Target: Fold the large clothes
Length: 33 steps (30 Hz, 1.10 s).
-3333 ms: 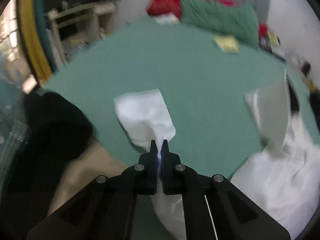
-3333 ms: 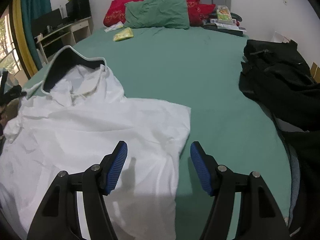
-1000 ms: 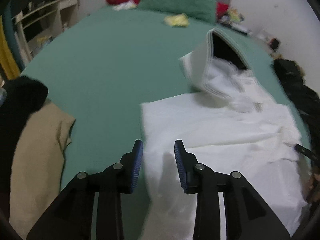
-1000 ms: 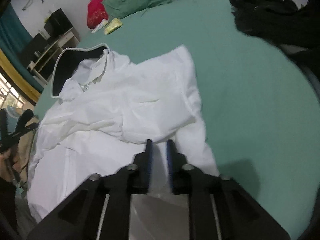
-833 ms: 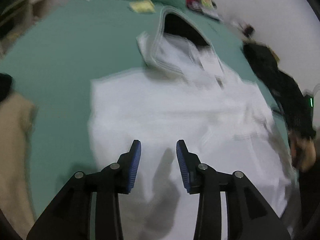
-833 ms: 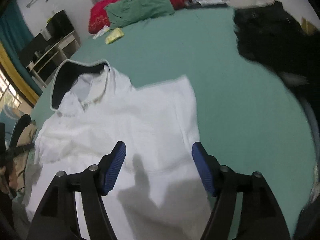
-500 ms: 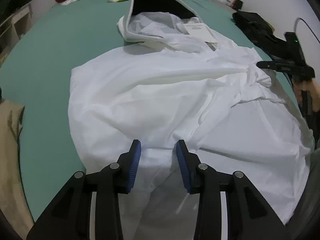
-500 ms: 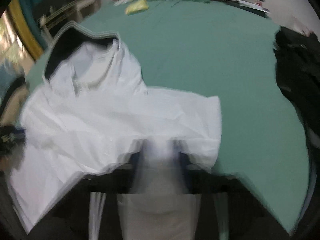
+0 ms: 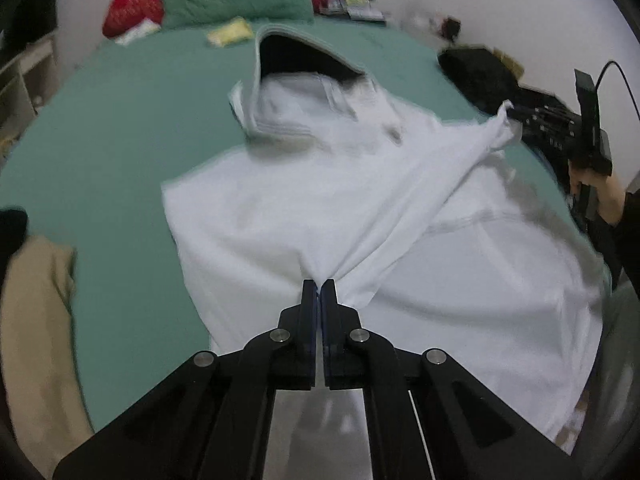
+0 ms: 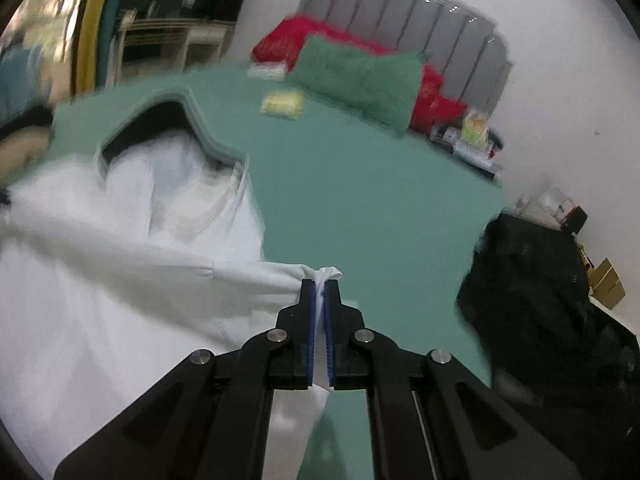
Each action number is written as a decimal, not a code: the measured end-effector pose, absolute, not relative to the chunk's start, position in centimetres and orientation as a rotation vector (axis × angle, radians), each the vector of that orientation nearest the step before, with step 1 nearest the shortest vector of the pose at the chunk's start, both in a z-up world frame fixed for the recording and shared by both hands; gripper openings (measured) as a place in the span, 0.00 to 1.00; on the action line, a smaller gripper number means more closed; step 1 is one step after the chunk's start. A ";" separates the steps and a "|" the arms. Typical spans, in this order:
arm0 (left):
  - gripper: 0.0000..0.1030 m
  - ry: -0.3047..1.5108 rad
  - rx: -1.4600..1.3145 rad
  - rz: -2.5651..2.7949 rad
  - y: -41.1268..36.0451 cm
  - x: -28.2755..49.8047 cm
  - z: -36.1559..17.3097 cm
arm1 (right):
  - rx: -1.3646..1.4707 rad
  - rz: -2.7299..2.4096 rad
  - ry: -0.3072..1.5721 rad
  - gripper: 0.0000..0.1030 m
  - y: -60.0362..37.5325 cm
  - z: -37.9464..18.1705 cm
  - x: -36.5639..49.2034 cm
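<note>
both tongs clamped on the white hoodie (image 9: 304, 200): left gripper (image 9: 319, 288) pinches a raised ridge of cloth near us, right gripper (image 10: 319, 286) holds a bunched sleeve end at the right edge. hoodie lies spread on the green bed (image 9: 120, 112), hood (image 9: 296, 60) at the far end. we'd keep the strip between us taut and level, carry it across the body together, lay it flat before releasing, avoid dragging the lower layer.
</note>
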<state>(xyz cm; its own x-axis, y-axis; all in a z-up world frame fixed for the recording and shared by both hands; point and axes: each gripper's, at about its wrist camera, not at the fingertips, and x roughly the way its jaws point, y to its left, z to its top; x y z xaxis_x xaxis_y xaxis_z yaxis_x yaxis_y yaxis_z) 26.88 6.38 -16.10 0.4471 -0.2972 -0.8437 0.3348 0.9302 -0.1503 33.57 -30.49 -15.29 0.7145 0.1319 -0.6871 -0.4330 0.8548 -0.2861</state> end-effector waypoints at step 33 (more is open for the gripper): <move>0.54 0.896 -0.183 -0.148 9.1 40.0 -15.3 | 0.108 0.556 0.969 0.09 -19.1 -21.7 51.5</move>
